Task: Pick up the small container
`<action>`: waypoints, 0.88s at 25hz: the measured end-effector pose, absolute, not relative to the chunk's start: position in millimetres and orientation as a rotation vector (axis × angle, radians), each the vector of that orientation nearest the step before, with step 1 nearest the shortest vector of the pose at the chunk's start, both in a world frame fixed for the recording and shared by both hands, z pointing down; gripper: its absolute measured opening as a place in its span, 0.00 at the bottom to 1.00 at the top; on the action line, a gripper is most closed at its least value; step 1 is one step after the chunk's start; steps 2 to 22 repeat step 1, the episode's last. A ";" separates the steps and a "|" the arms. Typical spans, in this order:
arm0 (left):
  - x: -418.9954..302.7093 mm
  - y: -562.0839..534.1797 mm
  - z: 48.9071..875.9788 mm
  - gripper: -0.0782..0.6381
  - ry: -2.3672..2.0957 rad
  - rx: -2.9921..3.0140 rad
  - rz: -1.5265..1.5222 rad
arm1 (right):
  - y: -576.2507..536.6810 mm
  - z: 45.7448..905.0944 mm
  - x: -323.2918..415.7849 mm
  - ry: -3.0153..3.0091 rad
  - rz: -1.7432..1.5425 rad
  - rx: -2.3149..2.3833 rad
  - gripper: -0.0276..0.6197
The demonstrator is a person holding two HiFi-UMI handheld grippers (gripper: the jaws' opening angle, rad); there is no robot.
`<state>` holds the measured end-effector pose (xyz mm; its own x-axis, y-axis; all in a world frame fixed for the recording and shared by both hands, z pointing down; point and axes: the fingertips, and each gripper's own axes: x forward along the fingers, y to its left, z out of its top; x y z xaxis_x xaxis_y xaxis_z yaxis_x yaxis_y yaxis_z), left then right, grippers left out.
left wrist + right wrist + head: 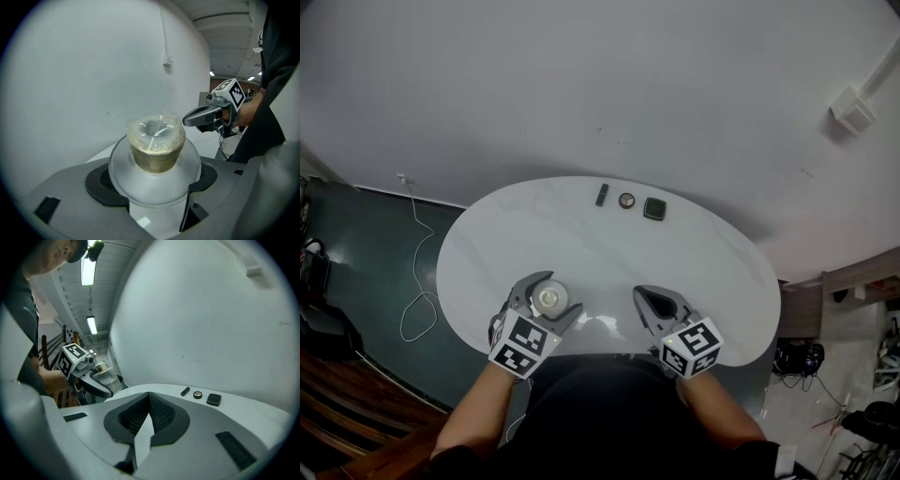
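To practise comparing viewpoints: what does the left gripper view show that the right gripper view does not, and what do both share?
Only the left gripper view shows the right gripper from outside. Only the right gripper view shows the left gripper from outside, plus a black stick, a round compact and a square black case on the white oval table. Both show the small clear plastic container with tan contents, held in the left gripper, and the white wall.

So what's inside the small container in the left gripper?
A tan, grainy filling shows through the small clear plastic container, clamped in the left gripper. Its crinkled clear cover obscures the middle; what the filling is can't be told.
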<state>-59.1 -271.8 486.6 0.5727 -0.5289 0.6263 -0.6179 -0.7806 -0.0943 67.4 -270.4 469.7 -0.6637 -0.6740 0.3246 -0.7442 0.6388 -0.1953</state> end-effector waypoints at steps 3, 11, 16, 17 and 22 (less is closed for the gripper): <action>-58.9 -271.5 486.3 0.59 -0.976 2.666 0.993 | -270.0 469.7 67.6 -2.638 0.463 1.159 0.04; -58.9 -271.5 486.3 0.59 -0.976 2.666 0.993 | -270.0 469.7 67.6 -2.638 0.463 1.159 0.04; -58.9 -271.5 486.3 0.59 -0.976 2.666 0.993 | -270.0 469.7 67.6 -2.638 0.463 1.159 0.04; -58.9 -271.5 486.3 0.59 -0.976 2.666 0.993 | -270.0 469.7 67.6 -2.638 0.463 1.159 0.04; -58.9 -271.5 486.3 0.59 -0.976 2.666 0.993 | -270.0 469.7 67.6 -2.638 0.463 1.159 0.04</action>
